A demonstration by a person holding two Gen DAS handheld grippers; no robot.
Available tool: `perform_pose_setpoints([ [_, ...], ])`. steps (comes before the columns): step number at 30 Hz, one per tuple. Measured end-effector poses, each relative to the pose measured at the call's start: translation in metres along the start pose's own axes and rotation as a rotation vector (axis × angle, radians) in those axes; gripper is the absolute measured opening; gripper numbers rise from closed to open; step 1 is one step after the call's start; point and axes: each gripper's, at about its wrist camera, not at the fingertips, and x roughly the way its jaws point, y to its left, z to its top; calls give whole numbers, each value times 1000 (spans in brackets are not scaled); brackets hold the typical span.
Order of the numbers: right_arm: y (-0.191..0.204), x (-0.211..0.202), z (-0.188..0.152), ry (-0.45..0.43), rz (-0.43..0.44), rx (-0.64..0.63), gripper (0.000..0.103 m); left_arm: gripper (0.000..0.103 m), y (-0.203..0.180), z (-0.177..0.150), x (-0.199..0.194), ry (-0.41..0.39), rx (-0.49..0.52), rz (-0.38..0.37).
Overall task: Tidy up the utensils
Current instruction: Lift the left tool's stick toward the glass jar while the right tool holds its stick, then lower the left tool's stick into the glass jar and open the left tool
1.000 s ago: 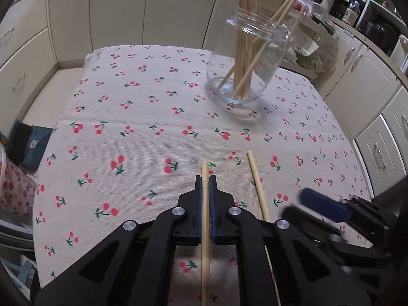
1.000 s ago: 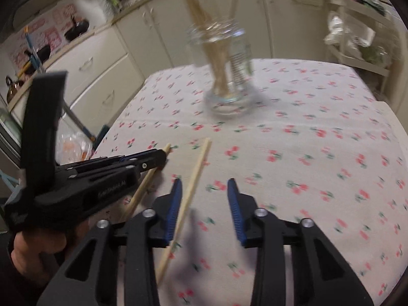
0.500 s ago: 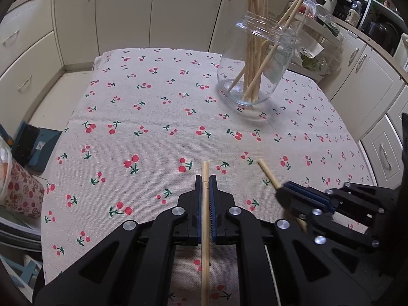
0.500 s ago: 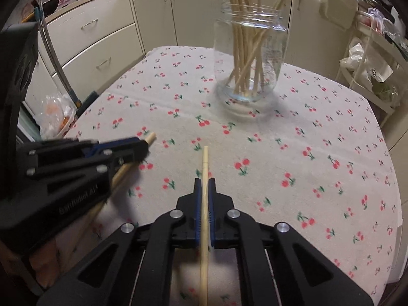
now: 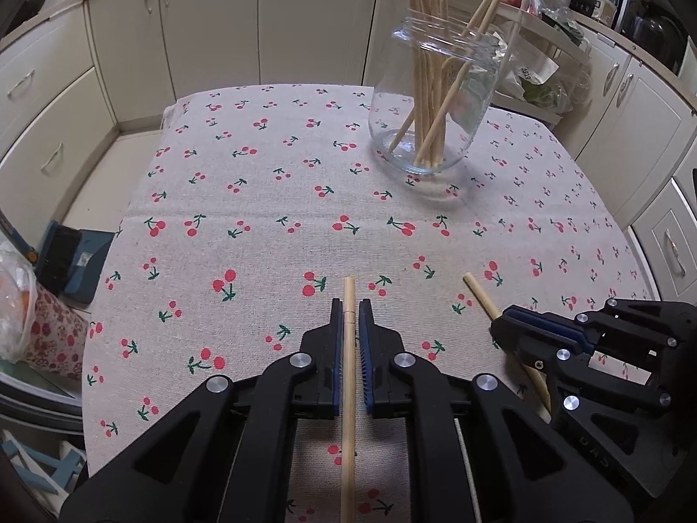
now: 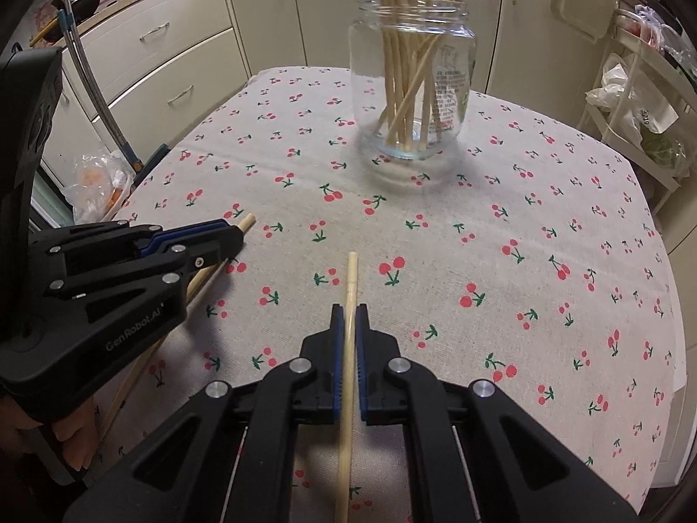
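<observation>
A clear glass jar (image 5: 431, 100) holding several wooden chopsticks stands at the far side of the table; it also shows in the right wrist view (image 6: 411, 83). My left gripper (image 5: 350, 309) is shut on a wooden chopstick (image 5: 348, 375) that runs along its fingers, low over the cloth. My right gripper (image 6: 348, 311) is shut on another chopstick (image 6: 348, 348). In the left wrist view the right gripper (image 5: 505, 327) sits to the right with its chopstick (image 5: 479, 296) poking out. In the right wrist view the left gripper (image 6: 235, 235) is at the left.
The table wears a cherry-print cloth (image 5: 261, 218). Cream cabinets (image 5: 196, 22) surround it. A plastic bag (image 6: 96, 183) and a blue box (image 5: 74, 257) lie on the floor at the left. A wire rack with bags (image 6: 631, 100) stands at the right.
A second ago my right gripper was open beside its chopstick on the cloth; it has shut on it and lifted it. Both grippers have risen a little; the left stays shut on its chopstick.
</observation>
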Motion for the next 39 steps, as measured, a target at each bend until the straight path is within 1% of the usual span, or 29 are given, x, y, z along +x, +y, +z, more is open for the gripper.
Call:
perform_pose_setpoints([
  [3,-1,0,-1,-4,5,5,6,10,-2,0,0,-3,5,4],
  [7,-5,0,1,17,21,27,6,16,-6,-1,0,-9,24,10],
  [9,-3,0,3,24,14,5,6,18,-8,-2,0,-13,36,15],
  [12,-1,-1,1,15,11,-16,6,17,-11,-3,0,-21,50,27],
  [13,-2,-1,0,11,14,-13,6,8,-11,-4,0,-23,60,30],
  [14,-3,-1,0,8,21,-5,6,5,-11,-4,0,-21,63,23],
  [16,-8,-2,-3,1,47,31,6,5,-7,-1,0,-7,42,-14],
  [18,-19,-3,-5,-8,96,97,6,5,-3,1,-1,1,15,-52],
  [21,-38,-4,-10,-24,163,203,6,5,4,11,-13,-51,-35,-107],
  [23,-50,-5,-13,-41,197,265,6,5,8,24,-32,-146,-72,-159],
  [24,-54,-5,-14,-47,203,284,6,5,9,31,-43,-205,-90,-188],
  [25,-59,-6,-15,-59,212,311,6,5,11,36,-51,-248,-105,-210],
  [27,-65,-9,-16,-74,213,339,6,5,12,50,-69,-350,-133,-256],
  [28,-68,-9,-17,-80,211,348,6,5,11,59,-80,-412,-145,-272],
  [29,-68,-9,-17,-84,210,356,6,5,10,66,-88,-455,-150,-279],
  [30,-70,-9,-18,-88,207,363,6,5,8,77,-97,-514,-155,-282],
  [31,-70,-9,-19,-89,205,365,6,5,5,83,-104,-550,-157,-281],
  [34,-68,-8,-20,-95,202,360,6,5,-2,107,-125,-694,-164,-256],
  [38,-69,-8,-21,-102,192,348,6,5,-10,129,-145,-842,-195,-212],
  [39,-69,-7,-21,-103,192,347,6,5,-12,134,-147,-864,-202,-204],
])
